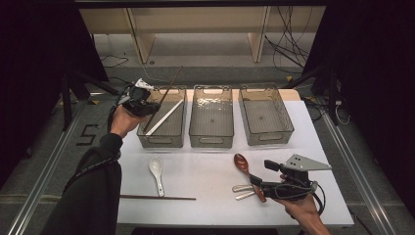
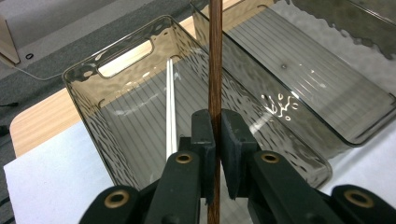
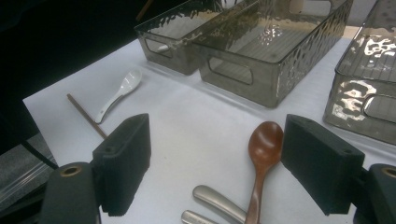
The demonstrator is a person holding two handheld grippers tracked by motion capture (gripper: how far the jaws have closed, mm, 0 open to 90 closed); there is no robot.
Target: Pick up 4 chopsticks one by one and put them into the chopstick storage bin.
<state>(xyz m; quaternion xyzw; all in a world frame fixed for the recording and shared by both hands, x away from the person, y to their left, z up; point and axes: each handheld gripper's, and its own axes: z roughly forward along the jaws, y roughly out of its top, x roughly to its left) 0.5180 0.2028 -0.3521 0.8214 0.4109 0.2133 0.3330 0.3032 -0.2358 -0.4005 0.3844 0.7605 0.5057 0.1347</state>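
Left gripper (image 2: 214, 140): jaws pinch a brown chopstick (image 2: 215, 70) over the leftmost bin (image 2: 84, 79), where white chopsticks (image 2: 170, 107) lie. Right gripper (image 3: 215, 163): jaws spread above a wooden spoon (image 3: 264, 144). High view adds a second brown chopstick (image 1: 156, 198) at the table's (image 1: 205, 171) near edge.

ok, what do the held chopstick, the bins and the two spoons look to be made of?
Chopstick: dark brown wood by the look, fine lengthwise grain, matte.
Bins: smoky see-through plastic, rippled glossy walls, ribbed floor.
White spoon: probably glazed ceramic, though it could be melamine; smooth, shiny.
Brown spoon: reddish-brown with a soft sheen, likely lacquered wood, possibly plastic.
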